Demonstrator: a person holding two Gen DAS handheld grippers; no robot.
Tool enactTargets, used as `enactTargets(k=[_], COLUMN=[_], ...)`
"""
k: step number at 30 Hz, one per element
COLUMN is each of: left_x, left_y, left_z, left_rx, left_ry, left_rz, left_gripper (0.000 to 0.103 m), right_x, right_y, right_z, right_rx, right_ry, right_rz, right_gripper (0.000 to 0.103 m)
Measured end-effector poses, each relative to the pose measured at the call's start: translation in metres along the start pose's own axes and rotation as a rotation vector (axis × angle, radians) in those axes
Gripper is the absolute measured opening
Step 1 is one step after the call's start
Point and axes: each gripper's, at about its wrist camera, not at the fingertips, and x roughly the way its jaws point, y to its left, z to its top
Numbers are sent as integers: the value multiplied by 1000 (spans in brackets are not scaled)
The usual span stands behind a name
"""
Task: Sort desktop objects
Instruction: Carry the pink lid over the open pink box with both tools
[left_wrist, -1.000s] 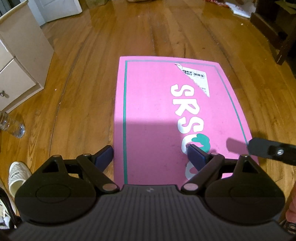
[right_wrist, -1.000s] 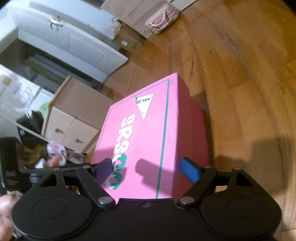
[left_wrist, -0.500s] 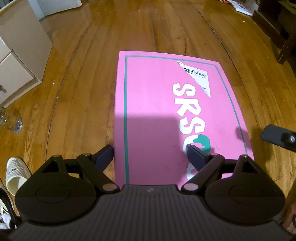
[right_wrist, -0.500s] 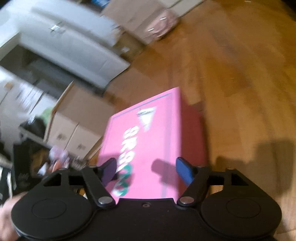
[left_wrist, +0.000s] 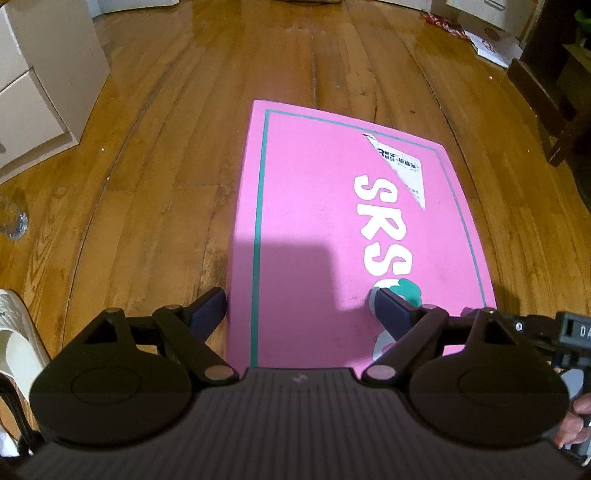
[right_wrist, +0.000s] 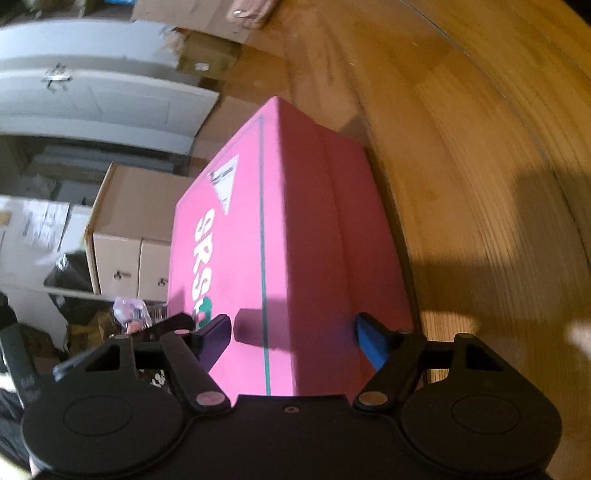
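Note:
A pink box (left_wrist: 314, 221) with white "SRS" lettering, a teal border line and a torn label lies closed on the wooden floor. My left gripper (left_wrist: 299, 306) hovers over its near left corner with jaws wide apart. One finger (left_wrist: 210, 306) is just outside the left edge, the other over the lid. My right gripper (right_wrist: 293, 332) straddles the near right edge of the box (right_wrist: 295, 221). Its dark finger (right_wrist: 218, 328) is above the lid and its blue finger (right_wrist: 369, 332) beside the side wall. Neither pad visibly presses. The right gripper's body (left_wrist: 576, 332) shows at the left view's right edge.
Cardboard drawer units (left_wrist: 37, 92) stand at the left, with a white slipper (left_wrist: 18, 350) and a clear bottle (left_wrist: 13, 218) on the floor. Dark furniture (left_wrist: 554, 92) lines the right. The right wrist view shows cardboard drawers (right_wrist: 129, 236), a white door (right_wrist: 92, 92) and clutter beyond the box.
My right gripper has sunk and rolled, now sitting low against the box's right side with its fingers slightly narrower. The left gripper stays over the near left corner.

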Motion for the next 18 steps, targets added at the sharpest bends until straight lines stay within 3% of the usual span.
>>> enactTargets(k=[9,14,18], left_x=[-9,-2,0], left_y=[-3,5,-2], left_z=[-8,-14,-9], left_rx=[5,-47,-30], left_ry=[-36,-25,-19], left_rz=[1,-4,15], left_gripper=[85,84,84], right_x=[-10,-9,-9], right_y=[25,29,22], right_z=[-6,-7,-4], right_rx=[-119,-179,-146], right_ry=[-45,-38,-35], right_rz=[-67,-97,-88], right_gripper=[76,76,75])
